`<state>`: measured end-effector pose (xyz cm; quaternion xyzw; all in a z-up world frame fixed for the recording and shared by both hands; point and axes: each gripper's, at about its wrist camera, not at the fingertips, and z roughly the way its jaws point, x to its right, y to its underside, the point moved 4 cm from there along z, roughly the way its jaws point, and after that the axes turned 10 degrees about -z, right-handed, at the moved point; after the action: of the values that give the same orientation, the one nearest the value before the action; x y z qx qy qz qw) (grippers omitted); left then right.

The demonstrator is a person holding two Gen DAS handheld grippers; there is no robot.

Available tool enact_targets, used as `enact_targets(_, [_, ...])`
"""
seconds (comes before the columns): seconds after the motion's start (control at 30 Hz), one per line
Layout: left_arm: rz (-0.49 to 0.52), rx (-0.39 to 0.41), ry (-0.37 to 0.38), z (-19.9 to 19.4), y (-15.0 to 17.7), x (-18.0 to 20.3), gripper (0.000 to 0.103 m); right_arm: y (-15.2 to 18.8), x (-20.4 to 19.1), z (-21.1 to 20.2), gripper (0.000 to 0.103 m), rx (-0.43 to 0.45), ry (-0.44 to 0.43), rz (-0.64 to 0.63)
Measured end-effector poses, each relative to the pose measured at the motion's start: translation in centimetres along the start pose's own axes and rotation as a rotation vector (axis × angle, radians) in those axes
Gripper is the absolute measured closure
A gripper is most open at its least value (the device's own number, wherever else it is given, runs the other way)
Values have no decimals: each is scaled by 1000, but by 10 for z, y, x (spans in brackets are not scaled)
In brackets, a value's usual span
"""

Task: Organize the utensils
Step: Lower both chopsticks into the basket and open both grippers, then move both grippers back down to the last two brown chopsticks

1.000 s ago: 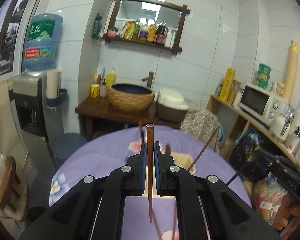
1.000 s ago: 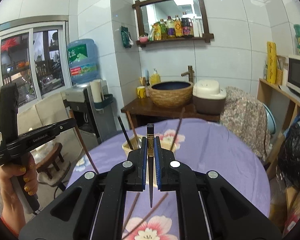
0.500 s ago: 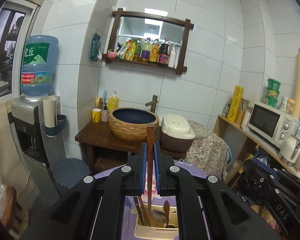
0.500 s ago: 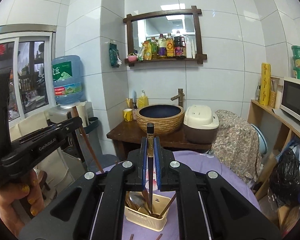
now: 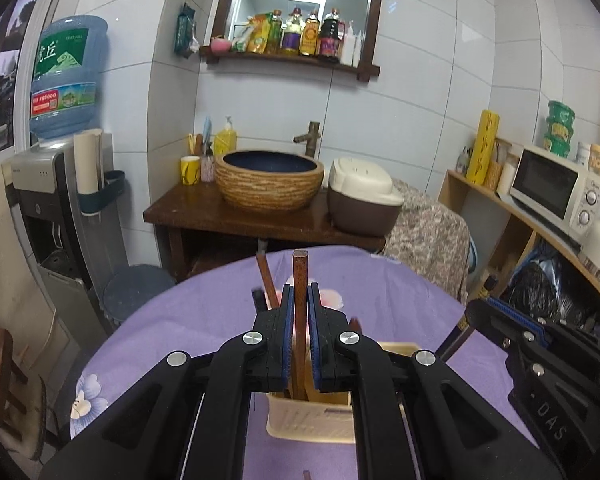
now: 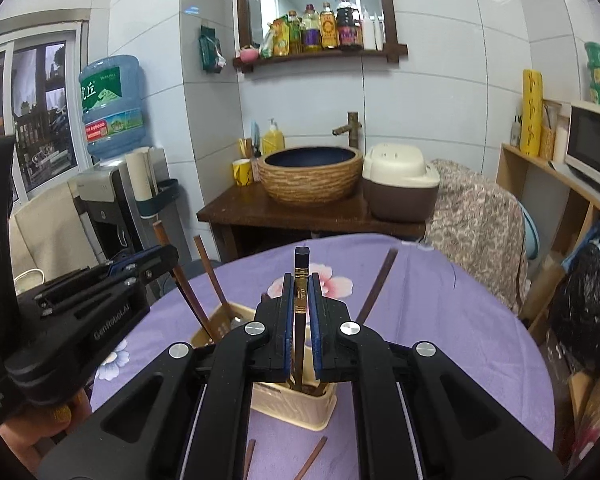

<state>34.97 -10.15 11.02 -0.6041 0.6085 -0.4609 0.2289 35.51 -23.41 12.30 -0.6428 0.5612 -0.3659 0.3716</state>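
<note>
Brown chopstick (image 5: 300,312) clamped upright in left claw (image 5: 300,300) (black chopstick (image 6: 300,312) in right claw (image 6: 300,300)).

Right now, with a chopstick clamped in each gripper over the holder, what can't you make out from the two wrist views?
- Left wrist view: the brown chopstick tip and most of the holder, hidden behind the left gripper.
- Right wrist view: the dark chopstick tip, lost among the holder's contents behind the right gripper.
- Right wrist view: loose chopsticks on the table, cut off by the gripper body and the bottom edge.
</note>
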Motion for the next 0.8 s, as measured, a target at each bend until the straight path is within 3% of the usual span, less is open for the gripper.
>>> enact_targets(0.27, [-12, -58, -3, 15, 19, -8, 95, 3, 1, 0, 94, 29, 27, -17])
enact_targets(0.37, [-11, -41, 2, 7, 19, -8, 94, 4, 0, -8, 84, 58, 42, -42])
enact_targets(0.43, [-5, -30, 17, -4, 20, -8, 79, 5, -1, -19, 53, 100, 51, -42])
enact_targets(0.47, [-12, -18, 26, -11, 20, -8, 59, 6, -1, -25, 52, 119, 57, -38])
enact_targets(0.5, [-26, 7, 40, -24, 22, -10, 46, 7, -1, -30, 52, 126, 63, -38])
enact_targets(0.67, [-36, 54, 32, -58, 40, -21, 32, 19, -6, -53, 48, 156, 89, -50])
enact_targets(0.8, [-30, 60, -9, -67, 59, -33, 31, 32, -16, -68, 48, 168, 128, -91])
